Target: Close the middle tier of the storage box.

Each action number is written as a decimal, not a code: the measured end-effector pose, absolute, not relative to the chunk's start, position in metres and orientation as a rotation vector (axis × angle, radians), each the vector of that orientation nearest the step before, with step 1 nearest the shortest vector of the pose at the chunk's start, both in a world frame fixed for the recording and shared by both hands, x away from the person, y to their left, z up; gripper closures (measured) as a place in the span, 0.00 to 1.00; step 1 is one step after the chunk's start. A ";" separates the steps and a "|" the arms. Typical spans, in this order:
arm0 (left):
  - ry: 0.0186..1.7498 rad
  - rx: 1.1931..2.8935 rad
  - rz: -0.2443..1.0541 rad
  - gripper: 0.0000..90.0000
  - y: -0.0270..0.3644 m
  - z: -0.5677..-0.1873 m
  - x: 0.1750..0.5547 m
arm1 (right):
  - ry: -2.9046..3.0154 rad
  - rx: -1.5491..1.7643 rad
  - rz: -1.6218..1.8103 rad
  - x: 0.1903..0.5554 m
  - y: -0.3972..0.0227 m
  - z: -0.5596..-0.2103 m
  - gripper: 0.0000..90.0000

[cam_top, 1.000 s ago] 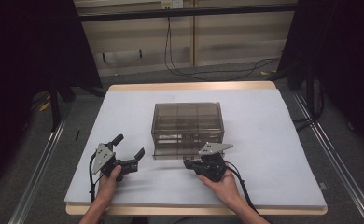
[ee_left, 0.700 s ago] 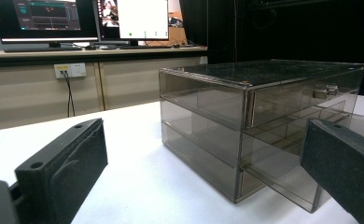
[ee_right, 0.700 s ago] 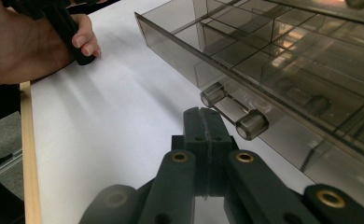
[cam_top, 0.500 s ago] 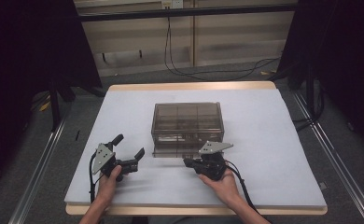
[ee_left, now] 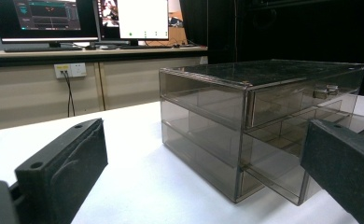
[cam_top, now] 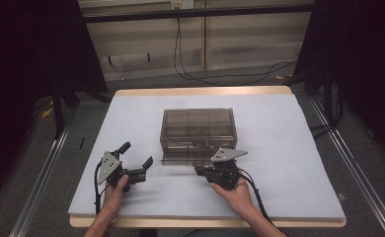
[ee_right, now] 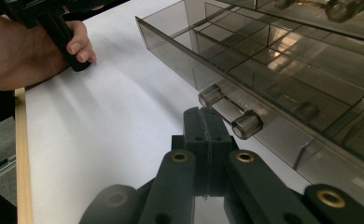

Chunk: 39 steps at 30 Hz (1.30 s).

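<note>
A smoky see-through drawer cabinet (cam_top: 198, 129) (ee_left: 264, 93) stands in the middle of the white table (cam_top: 289, 148). Its bottom drawer (ee_right: 264, 60) (ee_left: 283, 182) is pulled out a little toward me. My right gripper (cam_top: 199, 170) (ee_right: 207, 126) lies low in front of it, jaws pressed together with nothing between them. Its tip sits right at the drawer's clear bar handle (ee_right: 229, 111); whether they touch I cannot tell. My left gripper (cam_top: 137, 154) (ee_left: 203, 172) rests at the front left, jaws wide open and empty, facing the cabinet's left corner.
A person's hand (ee_right: 26, 51) holds the left gripper's grip near the table's wooden front edge (ee_right: 21, 163). Cables (cam_top: 200, 74) lie on the floor beyond the table. Monitors (ee_left: 45, 18) stand on a bench behind. Metal rails (cam_top: 42, 168) run along both sides.
</note>
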<state>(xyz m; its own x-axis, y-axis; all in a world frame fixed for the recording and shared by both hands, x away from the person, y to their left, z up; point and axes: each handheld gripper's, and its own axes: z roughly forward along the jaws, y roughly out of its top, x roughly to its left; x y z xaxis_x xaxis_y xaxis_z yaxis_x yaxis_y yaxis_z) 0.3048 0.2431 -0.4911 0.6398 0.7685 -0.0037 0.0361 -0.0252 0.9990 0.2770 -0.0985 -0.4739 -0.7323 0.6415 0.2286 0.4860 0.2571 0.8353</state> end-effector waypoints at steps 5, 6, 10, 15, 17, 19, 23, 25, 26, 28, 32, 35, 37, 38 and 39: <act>0.706 1.499 0.671 0.01 0.243 -0.491 0.305 | 2.349 1.080 1.491 0.280 -0.098 -0.474 1.00; 0.706 1.499 0.671 0.01 0.243 -0.491 0.305 | 2.347 1.083 1.492 0.280 -0.099 -0.474 1.00; 0.706 1.499 0.670 0.01 0.243 -0.491 0.305 | 2.346 1.079 1.486 0.281 -0.100 -0.473 1.00; 0.704 1.504 0.674 0.01 0.244 -0.491 0.305 | 2.341 1.081 1.485 0.281 -0.100 -0.473 1.00; 0.705 1.500 0.671 0.01 0.243 -0.491 0.305 | 2.340 1.080 1.483 0.281 -0.100 -0.473 1.00; 0.706 1.499 0.670 0.01 0.243 -0.491 0.305 | 2.340 1.083 1.485 0.281 -0.101 -0.473 1.00; 0.705 1.500 0.671 0.01 0.243 -0.491 0.305 | 2.343 1.085 1.474 0.282 -0.102 -0.472 1.00; 0.704 1.505 0.674 0.01 0.244 -0.491 0.305 | 2.342 1.088 1.470 0.282 -0.102 -0.472 1.00; 0.705 1.500 0.671 0.01 0.243 -0.491 0.305 | 2.342 1.089 1.468 0.282 -0.102 -0.472 1.00; 0.705 1.500 0.672 0.01 0.243 -0.491 0.305 | 2.339 1.091 1.467 0.283 -0.103 -0.472 1.00; 0.706 1.499 0.671 0.01 0.243 -0.491 0.305 | 2.337 1.097 1.465 0.284 -0.104 -0.473 1.00; 0.704 1.501 0.669 0.01 0.243 -0.491 0.305 | 2.337 1.097 1.462 0.285 -0.104 -0.473 1.00; 0.706 1.499 0.670 0.01 0.243 -0.491 0.305 | 2.335 1.103 1.458 0.285 -0.104 -0.473 1.00; 0.706 1.499 0.670 0.01 0.243 -0.491 0.305 | 2.336 1.102 1.459 0.285 -0.104 -0.473 1.00; 0.705 1.500 0.671 0.01 0.243 -0.491 0.305 | 2.336 1.103 1.457 0.285 -0.104 -0.473 1.00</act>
<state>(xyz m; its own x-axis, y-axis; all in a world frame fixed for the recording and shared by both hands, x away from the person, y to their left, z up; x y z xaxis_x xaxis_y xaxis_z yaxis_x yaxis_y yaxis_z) 0.3047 0.2433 -0.4911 0.6395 0.7688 -0.0023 0.0355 -0.0266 0.9990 0.2853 -0.1044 -0.4735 -0.7099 0.6673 0.2251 0.4956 0.2463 0.8329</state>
